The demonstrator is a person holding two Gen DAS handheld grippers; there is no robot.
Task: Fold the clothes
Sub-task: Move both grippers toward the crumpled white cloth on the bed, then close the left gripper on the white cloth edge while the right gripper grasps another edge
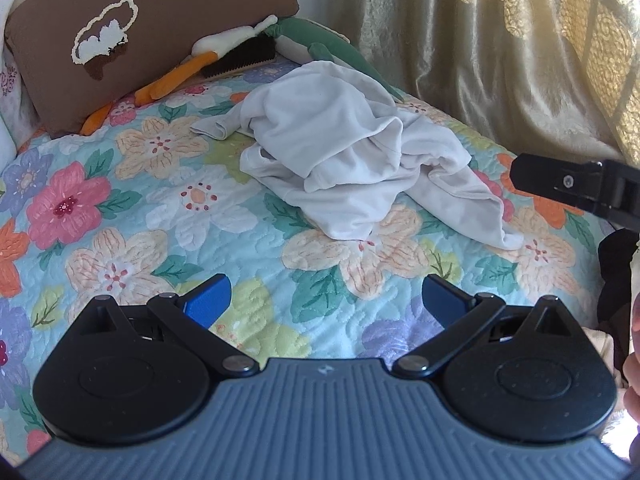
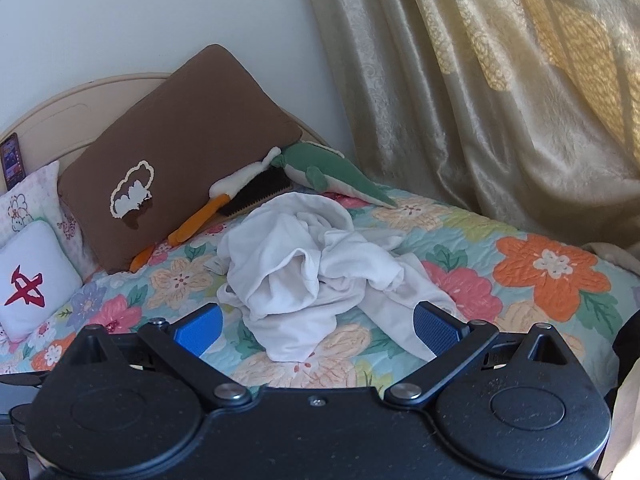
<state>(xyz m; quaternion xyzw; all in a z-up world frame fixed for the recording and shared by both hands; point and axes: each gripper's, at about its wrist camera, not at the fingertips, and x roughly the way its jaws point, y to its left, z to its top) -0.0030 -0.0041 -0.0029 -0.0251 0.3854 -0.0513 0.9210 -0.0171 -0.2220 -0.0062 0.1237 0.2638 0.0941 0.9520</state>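
Observation:
A crumpled white garment (image 1: 352,152) lies in a heap on the floral quilt (image 1: 132,208) of a bed. It also shows in the right wrist view (image 2: 312,264). My left gripper (image 1: 326,300) is open and empty, held above the quilt short of the heap. My right gripper (image 2: 318,326) is open and empty, hovering just in front of the heap's near edge. Part of the right gripper's black body (image 1: 580,188) shows at the right edge of the left wrist view.
A brown pillow (image 2: 180,152) leans on the headboard. Beside it lie a white and orange plush (image 2: 216,204), a green plush (image 2: 332,172) and a dark brush (image 2: 260,192). A white cushion (image 2: 28,272) sits far left. Beige curtains (image 2: 500,100) hang along the bed's right side.

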